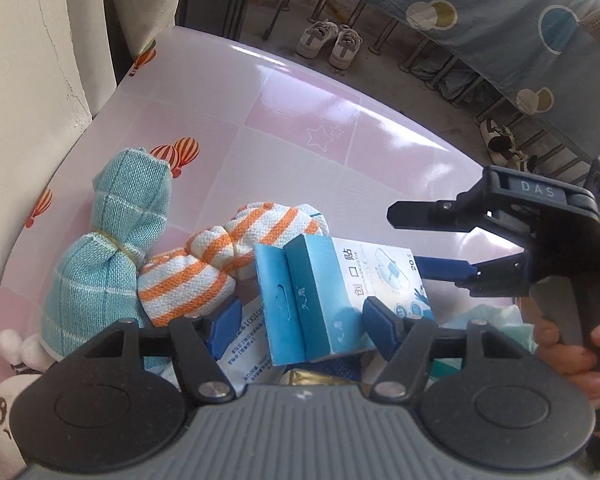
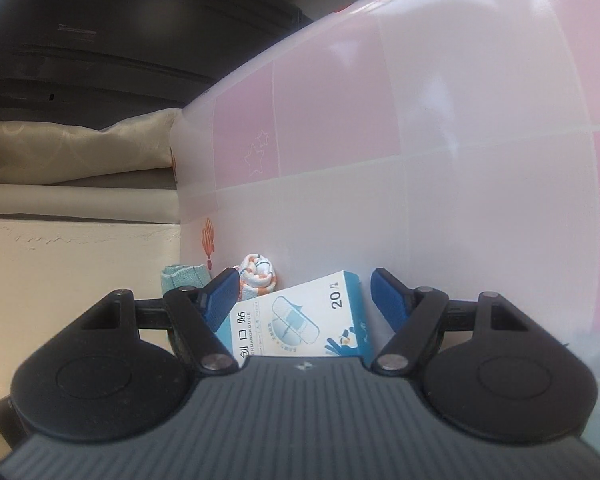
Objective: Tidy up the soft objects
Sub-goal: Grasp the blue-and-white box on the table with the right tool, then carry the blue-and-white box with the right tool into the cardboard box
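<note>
A blue and white bandage box point(image 1: 336, 292) stands between the fingers of my left gripper point(image 1: 304, 316), which look closed against its sides. An orange-striped rolled cloth point(image 1: 220, 260) and a light blue tied cloth point(image 1: 112, 240) lie on the pink table point(image 1: 300, 120) behind it. My right gripper point(image 1: 428, 240) comes in from the right, open, its lower finger behind the box. In the right wrist view the box point(image 2: 300, 320) sits between the open fingers of the right gripper point(image 2: 304, 288), not gripped, with the striped cloth point(image 2: 258, 274) and blue cloth point(image 2: 182, 278) beyond.
A white plush toy point(image 1: 4, 400) lies at the lower left. Packets and a white printed pouch point(image 1: 244, 356) lie under the box. A wall point(image 1: 20, 60) borders the table's left. Shoes point(image 1: 328, 42) and a bed stand on the floor beyond the table edge.
</note>
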`<action>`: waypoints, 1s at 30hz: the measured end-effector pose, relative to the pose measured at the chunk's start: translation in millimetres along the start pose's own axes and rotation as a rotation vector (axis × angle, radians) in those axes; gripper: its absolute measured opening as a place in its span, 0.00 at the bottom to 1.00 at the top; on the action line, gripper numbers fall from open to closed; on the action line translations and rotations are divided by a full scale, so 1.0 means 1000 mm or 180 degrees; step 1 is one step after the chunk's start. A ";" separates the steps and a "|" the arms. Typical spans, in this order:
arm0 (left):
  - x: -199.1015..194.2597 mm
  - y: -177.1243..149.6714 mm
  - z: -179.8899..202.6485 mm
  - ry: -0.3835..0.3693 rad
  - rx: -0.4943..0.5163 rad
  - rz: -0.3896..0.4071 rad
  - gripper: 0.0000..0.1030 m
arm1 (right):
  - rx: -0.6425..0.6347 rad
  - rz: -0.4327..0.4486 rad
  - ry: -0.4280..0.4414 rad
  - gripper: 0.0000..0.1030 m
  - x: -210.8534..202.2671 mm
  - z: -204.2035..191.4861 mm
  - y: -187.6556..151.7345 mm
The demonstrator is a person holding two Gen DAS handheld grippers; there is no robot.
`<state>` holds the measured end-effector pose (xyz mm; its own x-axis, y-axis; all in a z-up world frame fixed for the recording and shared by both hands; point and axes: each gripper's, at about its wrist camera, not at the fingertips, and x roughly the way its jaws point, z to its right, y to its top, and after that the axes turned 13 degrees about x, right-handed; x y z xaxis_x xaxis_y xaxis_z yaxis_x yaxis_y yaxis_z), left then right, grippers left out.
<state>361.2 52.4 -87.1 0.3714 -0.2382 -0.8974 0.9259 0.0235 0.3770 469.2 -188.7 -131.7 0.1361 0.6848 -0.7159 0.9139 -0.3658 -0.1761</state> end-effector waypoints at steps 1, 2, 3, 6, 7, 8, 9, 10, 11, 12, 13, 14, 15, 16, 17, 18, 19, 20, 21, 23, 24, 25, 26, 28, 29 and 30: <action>0.000 0.001 0.001 -0.0002 -0.0001 0.0020 0.63 | 0.0010 -0.0054 0.0014 0.70 0.004 0.000 0.000; 0.000 0.001 0.002 0.0000 0.0005 0.0027 0.62 | 0.0001 -0.0090 0.0018 0.71 0.005 0.000 -0.002; 0.000 0.002 0.004 0.0015 0.0011 0.0036 0.59 | -0.0017 -0.0121 0.0012 0.71 0.007 -0.001 -0.003; -0.004 0.003 0.008 0.0084 0.0046 0.0089 0.54 | -0.0075 -0.0091 -0.0013 0.71 0.008 -0.003 -0.008; -0.006 0.003 0.009 0.0087 0.0053 0.0103 0.53 | -0.0062 -0.0085 -0.0006 0.71 0.007 -0.003 -0.008; -0.008 0.003 0.009 0.0079 0.0054 0.0118 0.53 | -0.0039 -0.0078 0.0011 0.71 0.006 -0.002 -0.009; -0.012 0.004 0.008 0.0065 0.0051 0.0139 0.52 | -0.0026 -0.0074 0.0036 0.71 0.003 -0.002 -0.010; -0.016 0.004 0.009 0.0053 0.0053 0.0163 0.52 | -0.0019 -0.0067 0.0064 0.71 0.000 -0.003 -0.012; -0.020 0.004 0.010 0.0048 0.0060 0.0185 0.52 | -0.0010 -0.0060 0.0095 0.71 -0.003 -0.003 -0.013; -0.025 0.005 0.012 0.0053 0.0071 0.0204 0.52 | 0.0004 -0.0053 0.0137 0.71 -0.006 -0.005 -0.015; -0.031 0.005 0.013 0.0064 0.0082 0.0235 0.52 | 0.0014 -0.0045 0.0184 0.71 -0.010 -0.006 -0.017; -0.037 0.006 0.014 0.0068 0.0092 0.0267 0.52 | 0.0011 -0.0034 0.0230 0.71 -0.015 -0.008 -0.019; -0.046 0.006 0.017 0.0061 0.0105 0.0315 0.52 | 0.0002 -0.0015 0.0279 0.70 -0.022 -0.010 -0.022; -0.055 0.006 0.020 0.0050 0.0115 0.0358 0.52 | -0.0004 0.0005 0.0325 0.70 -0.029 -0.013 -0.026; -0.062 0.006 0.023 0.0020 0.0130 0.0396 0.50 | -0.0011 0.0018 0.0386 0.70 -0.037 -0.014 -0.029; -0.071 0.006 0.028 -0.0059 0.0146 0.0425 0.45 | 0.0002 0.0007 0.0486 0.66 -0.045 -0.016 -0.033; -0.080 0.006 0.033 -0.0143 0.0140 0.0450 0.44 | 0.0021 0.0012 0.0561 0.66 -0.054 -0.017 -0.037; -0.087 0.005 0.039 -0.0204 0.0140 0.0481 0.43 | 0.0001 0.0037 0.0613 0.65 -0.064 -0.019 -0.042; -0.095 0.004 0.046 -0.0250 0.0168 0.0515 0.42 | -0.0029 0.0065 0.0657 0.65 -0.074 -0.020 -0.047; -0.109 0.001 0.065 -0.0275 0.0261 0.0576 0.40 | -0.0008 0.0126 0.0748 0.64 -0.096 -0.018 -0.057; -0.116 -0.002 0.077 -0.0314 0.0318 0.0606 0.37 | 0.0003 0.0152 0.0790 0.64 -0.106 -0.015 -0.061; -0.121 -0.003 0.086 -0.0359 0.0363 0.0630 0.36 | 0.0013 0.0190 0.0830 0.63 -0.118 -0.012 -0.066; -0.127 -0.005 0.096 -0.0409 0.0418 0.0657 0.33 | 0.0016 0.0224 0.0867 0.62 -0.129 -0.008 -0.071; -0.137 -0.011 0.119 -0.0499 0.0533 0.0699 0.29 | 0.0033 0.0295 0.0949 0.61 -0.155 0.002 -0.081; -0.141 -0.014 0.133 -0.0552 0.0597 0.0714 0.28 | 0.0038 0.0336 0.0985 0.61 -0.168 0.008 -0.086; -0.144 -0.018 0.146 -0.0610 0.0655 0.0722 0.27 | 0.0035 0.0394 0.1019 0.61 -0.183 0.015 -0.092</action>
<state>281.5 -55.7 68.6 0.5282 -0.4277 -0.7336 0.7809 -0.0947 0.6175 355.0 -289.6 5.4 0.3605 0.7972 -0.4842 0.8790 -0.4640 -0.1097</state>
